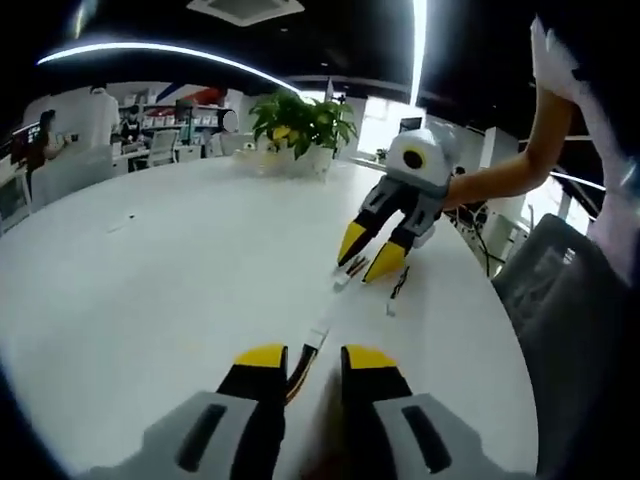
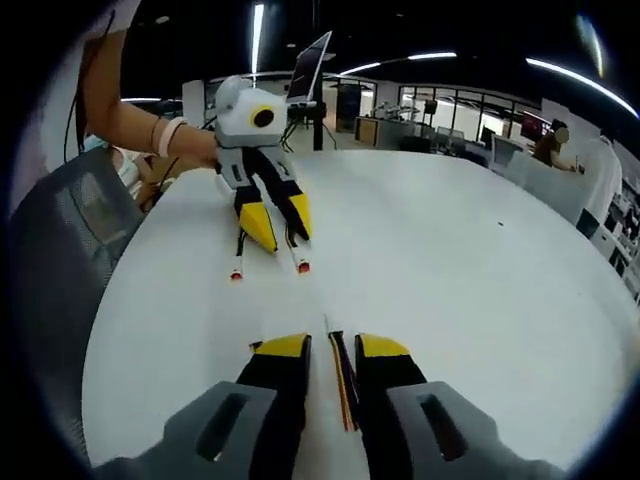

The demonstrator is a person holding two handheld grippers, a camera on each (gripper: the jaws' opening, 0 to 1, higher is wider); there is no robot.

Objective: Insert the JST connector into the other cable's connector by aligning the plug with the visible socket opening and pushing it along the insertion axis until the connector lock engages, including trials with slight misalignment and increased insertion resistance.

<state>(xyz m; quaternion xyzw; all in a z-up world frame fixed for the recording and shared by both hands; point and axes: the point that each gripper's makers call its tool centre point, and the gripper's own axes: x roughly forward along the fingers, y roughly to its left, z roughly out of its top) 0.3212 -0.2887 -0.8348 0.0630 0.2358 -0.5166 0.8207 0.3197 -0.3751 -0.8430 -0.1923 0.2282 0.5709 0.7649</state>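
Note:
On the white table (image 1: 160, 270), a thin cable (image 1: 297, 375) lies between my left gripper's (image 1: 315, 356) yellow-tipped jaws and ends in a small white connector (image 1: 318, 335) just ahead. The jaws stand apart, not touching it. Across the table my right gripper (image 1: 368, 255) points down at a second cable end (image 1: 350, 272), jaws apart. In the right gripper view a red, yellow and black cable (image 2: 342, 385) runs between my right gripper's (image 2: 333, 346) open jaws. Facing it, my left gripper (image 2: 278, 225) stands over two red-tipped cable ends (image 2: 301, 265) (image 2: 237, 272).
A potted plant (image 1: 300, 125) stands at the table's far edge. A short dark cable piece (image 1: 399, 285) lies beside the right gripper. A grey chair (image 1: 570, 300) (image 2: 60, 260) sits against the table edge. A person's arm (image 1: 500, 180) (image 2: 130, 110) holds each facing gripper.

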